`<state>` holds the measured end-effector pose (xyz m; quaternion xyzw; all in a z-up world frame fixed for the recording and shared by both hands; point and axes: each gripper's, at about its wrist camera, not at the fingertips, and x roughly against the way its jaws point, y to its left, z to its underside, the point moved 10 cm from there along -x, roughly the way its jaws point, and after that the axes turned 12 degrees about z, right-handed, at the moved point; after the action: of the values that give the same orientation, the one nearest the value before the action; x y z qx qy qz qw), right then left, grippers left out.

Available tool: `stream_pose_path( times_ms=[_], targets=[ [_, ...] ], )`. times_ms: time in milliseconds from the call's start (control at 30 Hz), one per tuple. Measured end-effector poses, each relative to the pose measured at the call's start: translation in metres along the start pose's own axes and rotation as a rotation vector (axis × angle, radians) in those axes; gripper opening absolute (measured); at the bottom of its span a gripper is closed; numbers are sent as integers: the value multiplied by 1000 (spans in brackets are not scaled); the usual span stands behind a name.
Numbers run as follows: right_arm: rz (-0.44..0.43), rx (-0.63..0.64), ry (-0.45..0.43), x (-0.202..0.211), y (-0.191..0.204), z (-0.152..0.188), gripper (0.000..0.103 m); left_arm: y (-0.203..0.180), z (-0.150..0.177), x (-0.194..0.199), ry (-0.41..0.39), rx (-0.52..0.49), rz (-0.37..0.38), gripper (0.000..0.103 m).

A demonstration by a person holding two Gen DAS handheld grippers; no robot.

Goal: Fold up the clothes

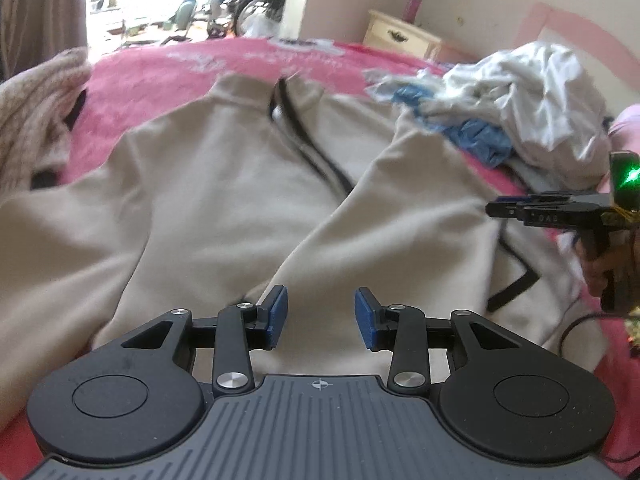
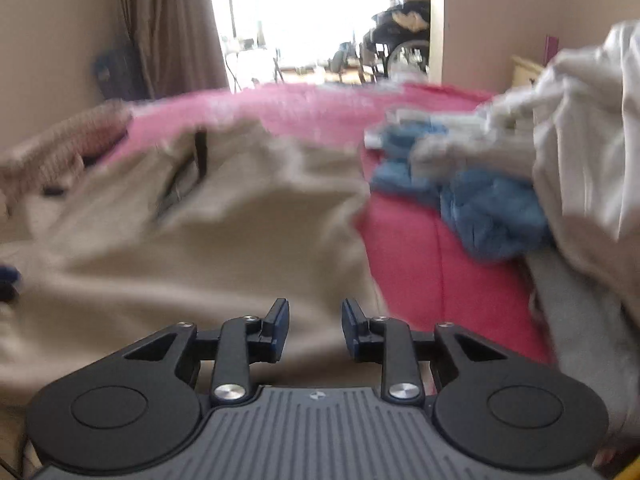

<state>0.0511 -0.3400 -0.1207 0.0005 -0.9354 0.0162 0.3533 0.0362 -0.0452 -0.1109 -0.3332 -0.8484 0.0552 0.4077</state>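
Note:
A beige zip-up garment with black trim (image 1: 224, 184) lies spread across the pink bed cover (image 1: 168, 76). My left gripper (image 1: 321, 317) is open and empty, low over the garment's near part. My right gripper (image 2: 315, 330) is open and empty, above the garment's right edge (image 2: 224, 240); it also shows from the side at the right of the left wrist view (image 1: 496, 210). The right wrist view is blurred.
A heap of white, grey and blue clothes (image 1: 516, 96) lies on the bed at the right, and also shows in the right wrist view (image 2: 520, 184). A knitted brownish blanket (image 1: 36, 112) lies at the left. A cream nightstand (image 1: 404, 38) stands behind the bed.

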Motion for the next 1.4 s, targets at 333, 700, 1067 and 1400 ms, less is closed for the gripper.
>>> stream_pose_path(
  times_ms=[333, 700, 1067, 1400],
  targets=[
    [7, -137, 97, -74, -32, 7, 27, -1, 25, -30, 85, -1, -52, 38],
    [31, -66, 59, -134, 1, -43, 19, -6, 36, -24, 92, 7, -46, 41],
    [39, -83, 44, -172, 3, -73, 19, -8, 45, -18, 109, 32, -34, 43],
    [49, -131, 48, -180, -1, -87, 20, -11, 50, -15, 103, 9, -33, 44]
  ],
)
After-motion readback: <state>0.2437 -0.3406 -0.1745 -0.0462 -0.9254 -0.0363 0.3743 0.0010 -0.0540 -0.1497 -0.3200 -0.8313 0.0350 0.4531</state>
